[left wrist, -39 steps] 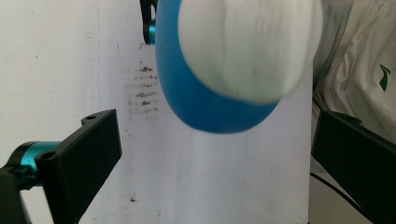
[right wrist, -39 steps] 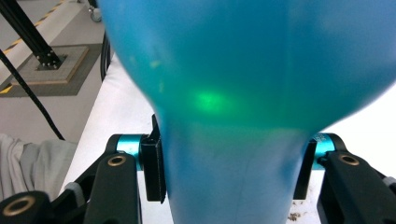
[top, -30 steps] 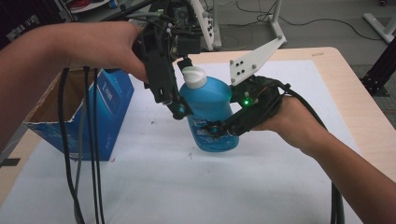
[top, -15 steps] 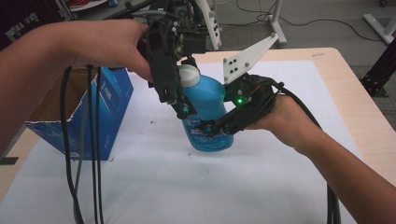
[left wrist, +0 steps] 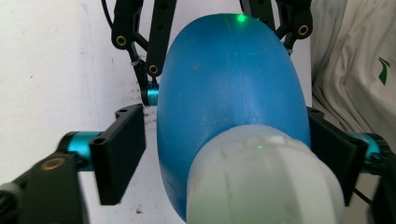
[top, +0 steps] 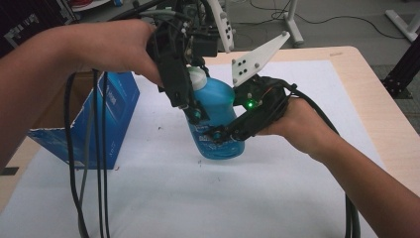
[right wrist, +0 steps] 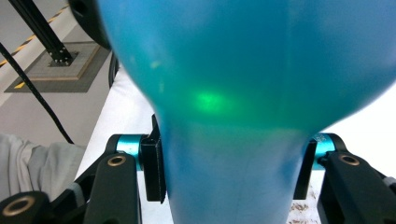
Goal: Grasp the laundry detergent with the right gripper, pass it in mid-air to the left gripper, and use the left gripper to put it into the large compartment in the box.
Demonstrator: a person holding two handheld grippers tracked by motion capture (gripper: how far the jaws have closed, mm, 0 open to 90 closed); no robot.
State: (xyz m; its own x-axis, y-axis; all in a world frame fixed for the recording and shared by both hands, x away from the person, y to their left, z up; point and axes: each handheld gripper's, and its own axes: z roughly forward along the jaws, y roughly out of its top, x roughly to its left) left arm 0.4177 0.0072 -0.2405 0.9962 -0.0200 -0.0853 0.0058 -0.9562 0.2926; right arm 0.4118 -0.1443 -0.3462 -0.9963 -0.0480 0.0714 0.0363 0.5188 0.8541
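One blue bottle with one white cap; one blue cardboard box; two grippers, left and right; one white table cover.

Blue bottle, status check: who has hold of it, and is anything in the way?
Right gripper shut on blue bottle, low on its body. Left gripper just closing around bottle's upper part, left pad not yet touching. Bottle tilted over white sheet. Blue box stands clear.
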